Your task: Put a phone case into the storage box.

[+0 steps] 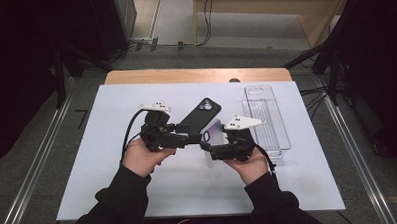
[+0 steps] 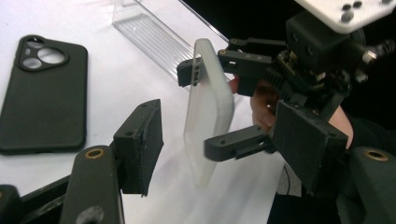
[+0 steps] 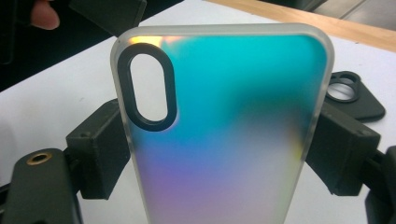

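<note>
Holding the frosted iridescent phone case (image 3: 219,126) upright above the worktop (image 1: 109,185) by its side edges in our right gripper (image 1: 214,147), with our left gripper (image 2: 219,140) spread open around it untouching, we risk it slipping down beside the black phone case (image 1: 200,114).

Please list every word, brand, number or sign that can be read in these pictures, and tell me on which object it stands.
None: no readable text in any view.
The iridescent phone case, the black phone case and the clear tray are unmarked.
The white plates on the grippers carry only dark dots, no writing.
</note>
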Demonstrator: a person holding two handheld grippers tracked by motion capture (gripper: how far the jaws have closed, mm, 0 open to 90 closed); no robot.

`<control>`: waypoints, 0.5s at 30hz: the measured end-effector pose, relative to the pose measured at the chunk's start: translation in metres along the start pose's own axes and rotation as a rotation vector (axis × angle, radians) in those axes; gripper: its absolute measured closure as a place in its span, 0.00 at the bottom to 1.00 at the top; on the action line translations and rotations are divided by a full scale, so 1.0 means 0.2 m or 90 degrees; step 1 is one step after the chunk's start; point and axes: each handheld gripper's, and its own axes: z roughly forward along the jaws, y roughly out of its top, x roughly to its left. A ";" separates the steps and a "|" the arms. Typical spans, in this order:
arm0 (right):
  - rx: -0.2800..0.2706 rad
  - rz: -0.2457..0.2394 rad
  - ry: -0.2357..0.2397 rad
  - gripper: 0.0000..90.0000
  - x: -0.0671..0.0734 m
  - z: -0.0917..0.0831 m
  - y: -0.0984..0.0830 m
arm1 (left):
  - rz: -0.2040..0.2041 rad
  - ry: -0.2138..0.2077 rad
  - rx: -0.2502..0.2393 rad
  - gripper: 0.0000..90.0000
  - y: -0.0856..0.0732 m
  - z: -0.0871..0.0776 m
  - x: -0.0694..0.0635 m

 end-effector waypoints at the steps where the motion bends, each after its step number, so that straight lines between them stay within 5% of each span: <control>1: -0.001 0.000 0.007 0.16 -0.01 0.00 0.00 | 0.012 0.002 0.004 0.37 0.00 -0.01 0.00; 4: 0.008 0.001 0.051 0.16 -0.04 -0.02 0.02 | 0.032 0.001 0.018 0.37 -0.02 -0.02 0.01; 13: 0.011 -0.016 0.104 0.16 -0.11 -0.11 0.05 | 0.053 -0.010 0.059 0.37 -0.09 -0.01 0.08; 15: 0.012 -0.020 0.114 0.16 -0.12 -0.13 0.06 | 0.083 0.004 0.062 0.37 -0.12 -0.01 0.09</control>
